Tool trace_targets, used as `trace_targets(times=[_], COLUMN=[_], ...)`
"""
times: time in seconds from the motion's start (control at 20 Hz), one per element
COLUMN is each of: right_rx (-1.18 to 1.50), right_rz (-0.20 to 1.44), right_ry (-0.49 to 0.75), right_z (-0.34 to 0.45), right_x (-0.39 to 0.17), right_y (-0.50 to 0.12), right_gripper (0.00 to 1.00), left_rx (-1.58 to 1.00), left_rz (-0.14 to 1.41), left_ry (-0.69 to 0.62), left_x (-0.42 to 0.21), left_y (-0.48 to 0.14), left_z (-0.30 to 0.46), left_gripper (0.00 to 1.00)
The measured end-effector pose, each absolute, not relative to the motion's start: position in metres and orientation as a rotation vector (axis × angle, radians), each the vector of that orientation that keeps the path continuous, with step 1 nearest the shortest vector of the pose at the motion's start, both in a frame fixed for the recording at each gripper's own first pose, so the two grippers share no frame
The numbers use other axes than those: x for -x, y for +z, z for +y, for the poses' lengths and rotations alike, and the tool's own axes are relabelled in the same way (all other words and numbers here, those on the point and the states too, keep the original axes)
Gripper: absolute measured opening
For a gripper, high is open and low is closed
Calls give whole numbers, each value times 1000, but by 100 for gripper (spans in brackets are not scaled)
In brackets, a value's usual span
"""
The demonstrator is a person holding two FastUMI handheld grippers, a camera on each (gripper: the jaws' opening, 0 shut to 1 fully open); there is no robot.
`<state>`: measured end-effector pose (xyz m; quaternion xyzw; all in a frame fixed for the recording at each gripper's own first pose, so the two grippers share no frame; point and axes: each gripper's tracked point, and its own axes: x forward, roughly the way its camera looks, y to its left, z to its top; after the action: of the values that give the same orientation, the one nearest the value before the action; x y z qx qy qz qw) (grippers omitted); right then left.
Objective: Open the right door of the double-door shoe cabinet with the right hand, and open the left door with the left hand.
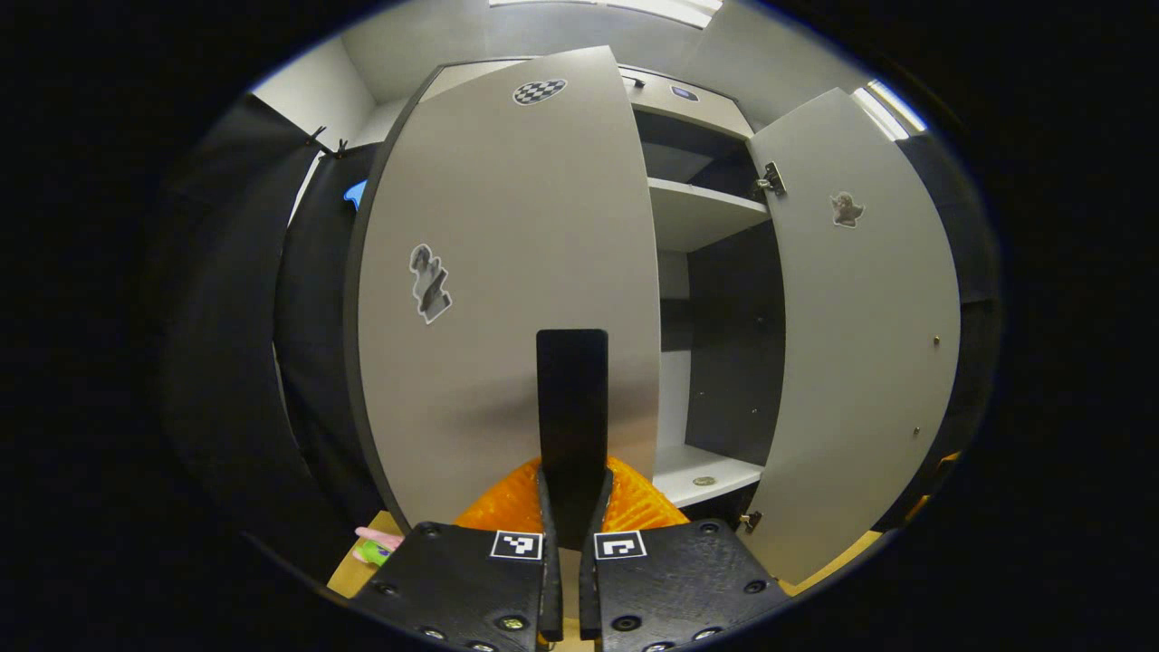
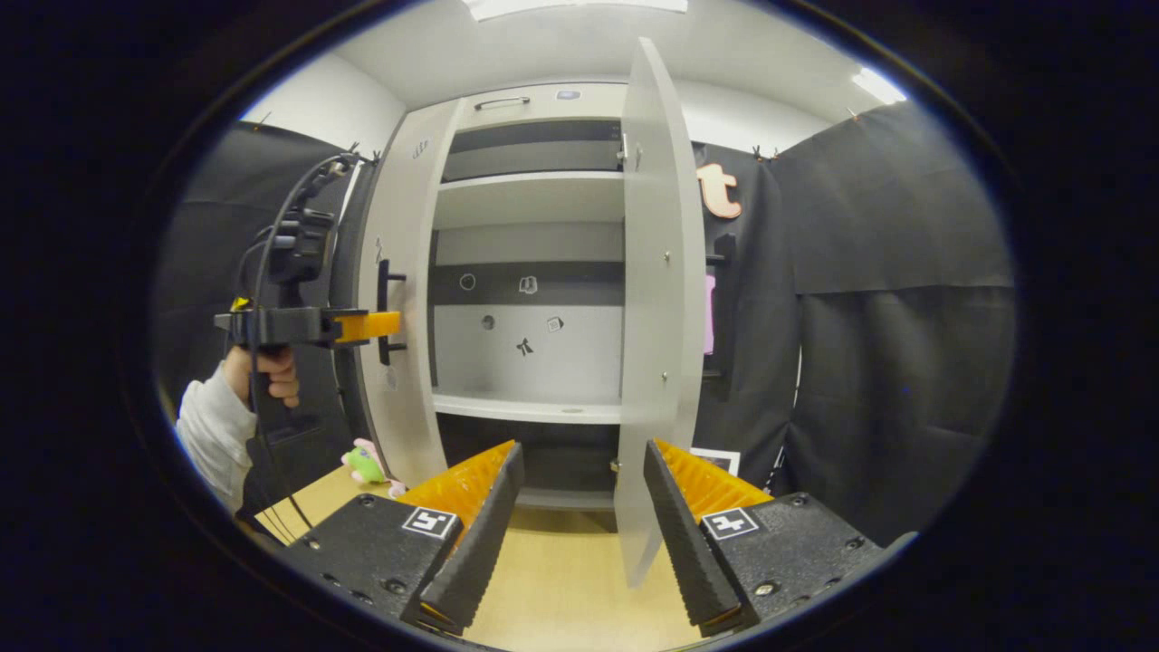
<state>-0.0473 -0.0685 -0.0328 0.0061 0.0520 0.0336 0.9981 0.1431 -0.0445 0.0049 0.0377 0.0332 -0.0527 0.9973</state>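
**Both cabinet doors ajar, left handle in your grip**

Your left gripper (image 1: 570, 521) is clenched on the flat black bar handle (image 1: 571, 412) of the pale grey left door (image 1: 507, 272); both fingers press against the bar's lower end. In the right gripper view you see that same gripper (image 2: 367, 326) from the side, held in your hand (image 2: 267, 371) with a light sleeve, its tips at the handle (image 2: 387, 312).

Your right gripper (image 2: 579, 507) is released, its jaws spread wide and touching nothing. Just beyond it, the pale grey right door (image 2: 656, 299) stands swung out, edge-on to you, partly covering the right of the cabinet opening.

A small green and pink plush toy (image 2: 367, 464) lies on the light wooden floor (image 2: 561, 580) just beside the foot of the left door.

Behind both doors, the grey double-door shoe cabinet (image 2: 530, 299) is open to view, with a white upper shelf (image 2: 530, 199) and a lower shelf (image 2: 525, 407), and small stickers on its back panel.
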Motion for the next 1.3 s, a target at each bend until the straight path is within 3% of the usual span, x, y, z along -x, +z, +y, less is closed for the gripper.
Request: trace_targets(times=[0.45, 1.0, 1.2, 1.25, 1.3], right_rx=[-17, 16, 32, 34, 39], right_rz=[111, 118, 125, 126, 130], right_ry=[117, 178, 198, 203, 205], right_z=[-50, -17, -5, -3, -1], right_x=[40, 36, 34, 34, 35], right_y=[-35, -35, -37, -38, -38], right_gripper=[84, 84, 84, 84, 84], left_rx=[-124, -149, -114, -69, -42], left_rz=[33, 5, -10, -2, -8], left_ry=[3, 120, 150, 124, 109], left_x=[-85, -60, -62, -62, -63], left_y=[13, 26, 26, 24, 24], left_z=[13, 86, 123, 124, 125], left_gripper=[5, 5, 0, 11, 0])
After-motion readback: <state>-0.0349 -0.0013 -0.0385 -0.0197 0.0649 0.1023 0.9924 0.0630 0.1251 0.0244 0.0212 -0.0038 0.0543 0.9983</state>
